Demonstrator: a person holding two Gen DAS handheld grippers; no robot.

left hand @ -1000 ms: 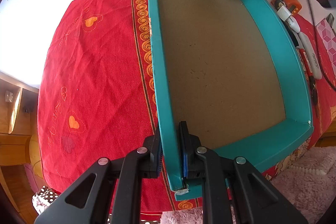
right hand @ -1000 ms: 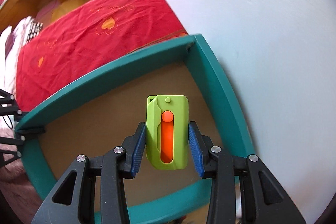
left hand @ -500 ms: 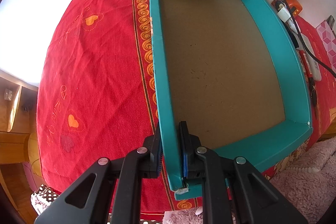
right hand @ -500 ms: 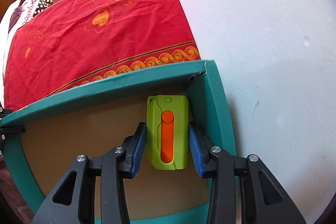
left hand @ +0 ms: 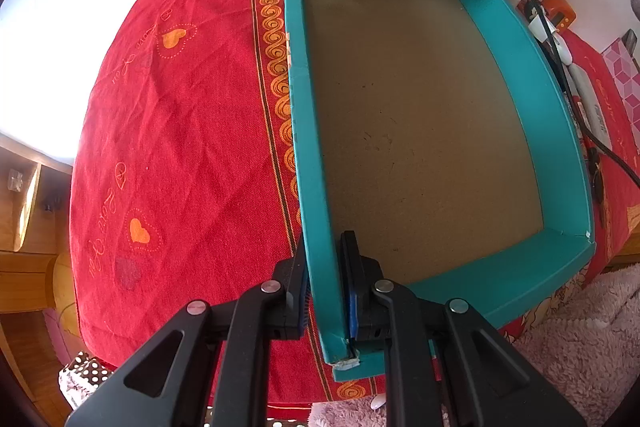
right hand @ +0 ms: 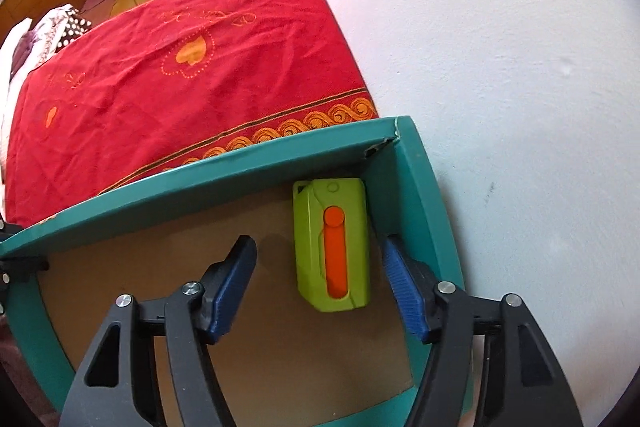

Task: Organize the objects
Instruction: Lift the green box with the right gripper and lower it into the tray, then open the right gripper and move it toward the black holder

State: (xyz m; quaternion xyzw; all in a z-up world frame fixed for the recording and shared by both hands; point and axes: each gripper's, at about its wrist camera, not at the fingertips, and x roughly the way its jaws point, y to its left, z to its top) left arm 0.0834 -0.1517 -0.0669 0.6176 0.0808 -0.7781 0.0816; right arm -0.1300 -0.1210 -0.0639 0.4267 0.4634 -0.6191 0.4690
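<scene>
1. The green cutter (right hand: pixel 331 245) with the orange slider lies flat in the far corner of the teal box (right hand: pixel 416 163).
2. The right claw (right hand: pixel 320 285) is spread wide around it, not touching.
3. The left claw (left hand: pixel 325 291) squeezes the box's near left wall on the red cloth (left hand: pixel 180 131).

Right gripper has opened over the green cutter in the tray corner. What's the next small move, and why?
Probably lift the right gripper straight up and back out of the teal cardboard tray. Its jaws stand wide apart, clear of the lime-green box cutter with the orange slider, which lies flat on the brown floor in the far corner. The left gripper clamps the tray's wall, steadying it.
</scene>
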